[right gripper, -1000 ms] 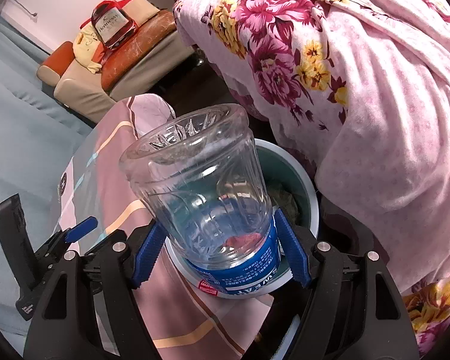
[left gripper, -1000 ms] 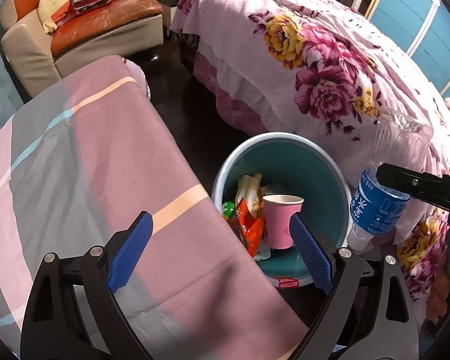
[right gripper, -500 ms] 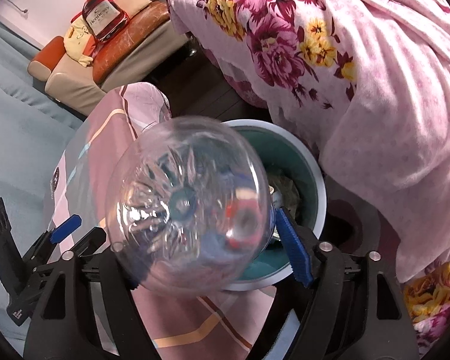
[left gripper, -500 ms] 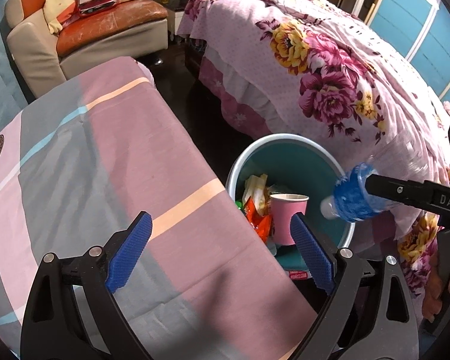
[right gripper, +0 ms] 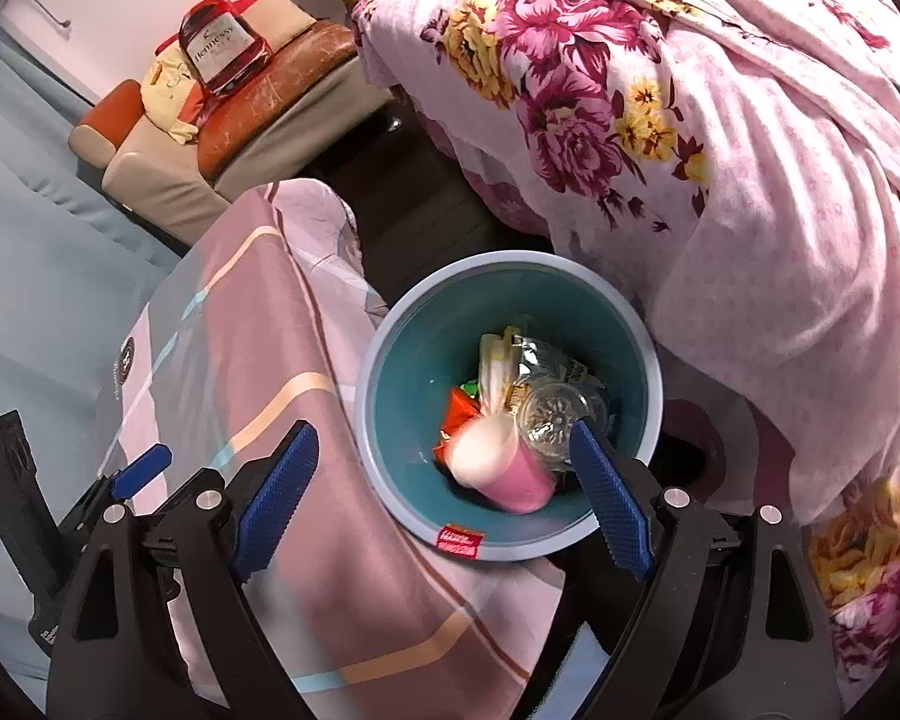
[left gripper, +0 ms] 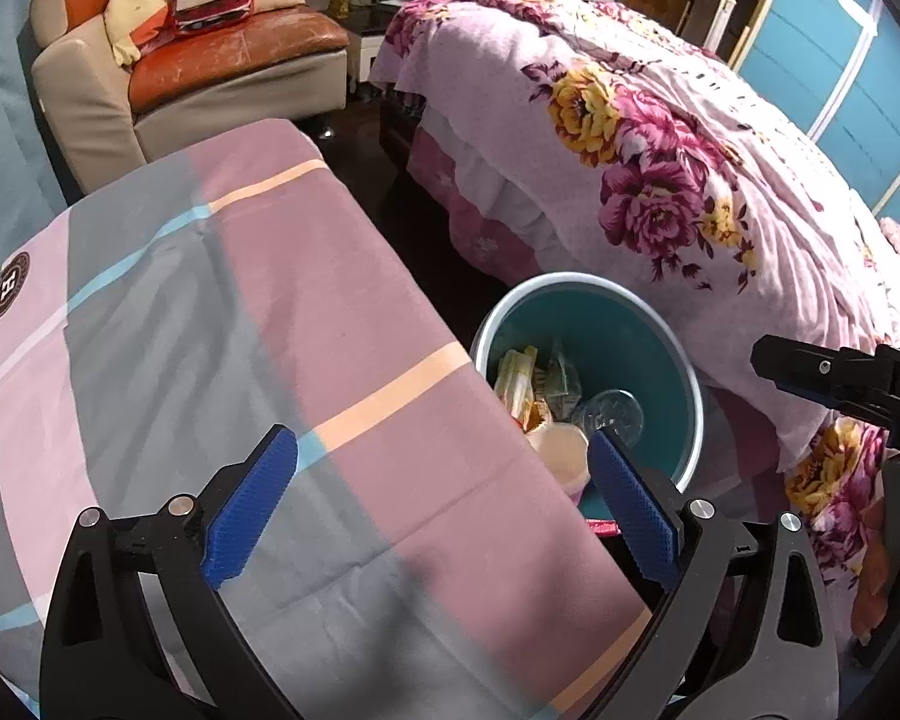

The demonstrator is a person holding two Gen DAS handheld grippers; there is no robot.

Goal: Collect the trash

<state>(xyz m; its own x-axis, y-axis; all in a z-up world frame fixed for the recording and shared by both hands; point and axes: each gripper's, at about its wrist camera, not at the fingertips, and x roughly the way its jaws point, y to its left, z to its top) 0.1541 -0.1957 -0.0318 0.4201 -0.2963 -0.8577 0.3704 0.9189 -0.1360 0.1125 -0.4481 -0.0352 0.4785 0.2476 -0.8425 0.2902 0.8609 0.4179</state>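
A teal trash bin (right gripper: 384,420) with a pale rim stands on the floor between the table and the bed; it also shows in the left wrist view (left gripper: 648,336). Inside it lie a clear plastic bottle (right gripper: 555,417), a pink paper cup (right gripper: 504,468) on its side and snack wrappers (right gripper: 498,360). The bottle's base (left gripper: 609,417) shows in the left wrist view. My right gripper (right gripper: 444,498) is open and empty above the bin. My left gripper (left gripper: 444,498) is open and empty over the table's near edge.
A table with a pink and grey checked cloth (left gripper: 210,330) lies left of the bin. A bed with a pink floral cover (left gripper: 660,168) is on the right. A sofa (left gripper: 228,60) with cushions stands at the back. Dark floor runs between them.
The right gripper opened and let go of the bottle, which dropped into the bin and knocked the pink cup onto its side. The left gripper stayed open and shifted slightly.
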